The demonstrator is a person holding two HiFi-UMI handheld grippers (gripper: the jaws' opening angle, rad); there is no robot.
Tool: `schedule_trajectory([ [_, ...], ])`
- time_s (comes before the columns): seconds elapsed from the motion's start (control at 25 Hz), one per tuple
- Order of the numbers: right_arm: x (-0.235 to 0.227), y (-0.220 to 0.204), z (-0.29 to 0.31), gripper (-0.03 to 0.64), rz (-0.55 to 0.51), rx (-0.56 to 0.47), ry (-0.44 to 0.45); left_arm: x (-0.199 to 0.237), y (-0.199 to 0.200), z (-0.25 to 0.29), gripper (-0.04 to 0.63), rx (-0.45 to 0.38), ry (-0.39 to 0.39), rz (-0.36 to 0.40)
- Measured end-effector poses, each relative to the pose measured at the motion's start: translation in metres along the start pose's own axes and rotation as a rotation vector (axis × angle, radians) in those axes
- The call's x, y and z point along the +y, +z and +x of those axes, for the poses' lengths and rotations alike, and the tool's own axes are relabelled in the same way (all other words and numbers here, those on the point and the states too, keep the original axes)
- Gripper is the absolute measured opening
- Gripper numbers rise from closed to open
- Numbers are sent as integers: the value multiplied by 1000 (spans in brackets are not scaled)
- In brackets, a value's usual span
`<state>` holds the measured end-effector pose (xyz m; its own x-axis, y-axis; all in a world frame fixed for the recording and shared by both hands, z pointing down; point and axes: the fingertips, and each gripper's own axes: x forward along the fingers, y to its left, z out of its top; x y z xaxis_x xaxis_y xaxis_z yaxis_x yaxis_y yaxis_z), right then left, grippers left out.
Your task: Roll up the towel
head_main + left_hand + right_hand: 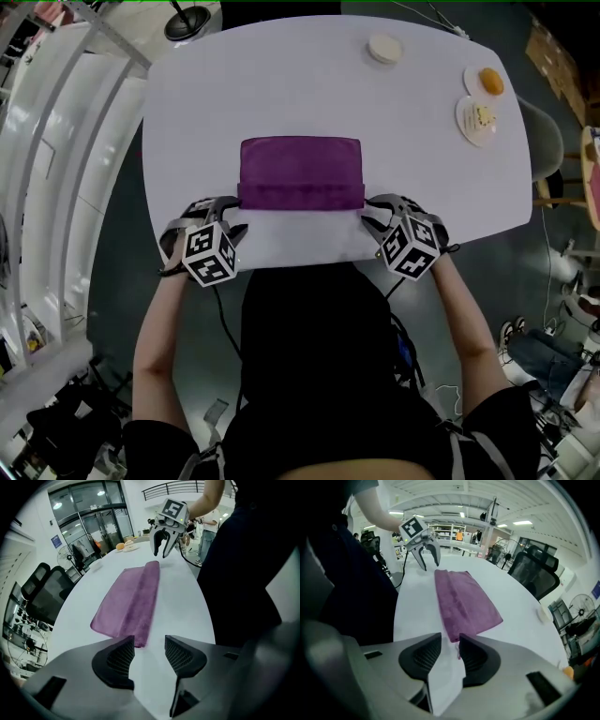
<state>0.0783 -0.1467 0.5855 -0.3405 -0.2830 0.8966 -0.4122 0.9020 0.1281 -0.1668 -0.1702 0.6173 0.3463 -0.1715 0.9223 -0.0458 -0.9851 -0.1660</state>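
The purple towel (300, 164) lies in the middle of the desk (187, 112), closer to the near edge than the far one. A thicker band (300, 195) is turned over along its near side. The left gripper (149, 654) sits just off the band's left end, its jaws spread with only bare desk between them. The right gripper (450, 656) sits at the band's right end with a narrower gap between its jaws. The towel's corner is right at their tips but not pinched.

With neither claw holding it, I'd worry the band relaxes and flops open, leaving a slack start. If one end gets pushed ahead of the other, the roll could go lopsided and wander toward a side edge. The cloth may also skid across the smooth top toward the far edge instead of turning over. The two plates (480, 103) by the far right corner are well apart from all this.

From above, the person's dark torso covers the desk's near edge. I can't tell whether the band is one fold or several turns. A thin purple sliver shows in the right gripper's gap, and I can't say whether it is hem or loose thread.
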Motion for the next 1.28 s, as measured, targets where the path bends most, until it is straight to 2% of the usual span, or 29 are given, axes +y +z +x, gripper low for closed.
schedule_trajectory([
  [0.44,6,3,26,132,-104,33,45,4,-11,19,207,58,-41,53],
  [0.68,0,-6,40,132,-131,72,80,3,-16,26,207,116,-165,121],
  [0.84,-4,-4,44,132,-139,79,109,6,-13,26,189,136,-243,126],
  [0.96,-6,-2,45,130,-147,81,108,16,-12,27,91,139,-226,109],
  [1.28,-9,-2,48,121,-180,77,41,19,-14,32,89,152,-125,201],
])
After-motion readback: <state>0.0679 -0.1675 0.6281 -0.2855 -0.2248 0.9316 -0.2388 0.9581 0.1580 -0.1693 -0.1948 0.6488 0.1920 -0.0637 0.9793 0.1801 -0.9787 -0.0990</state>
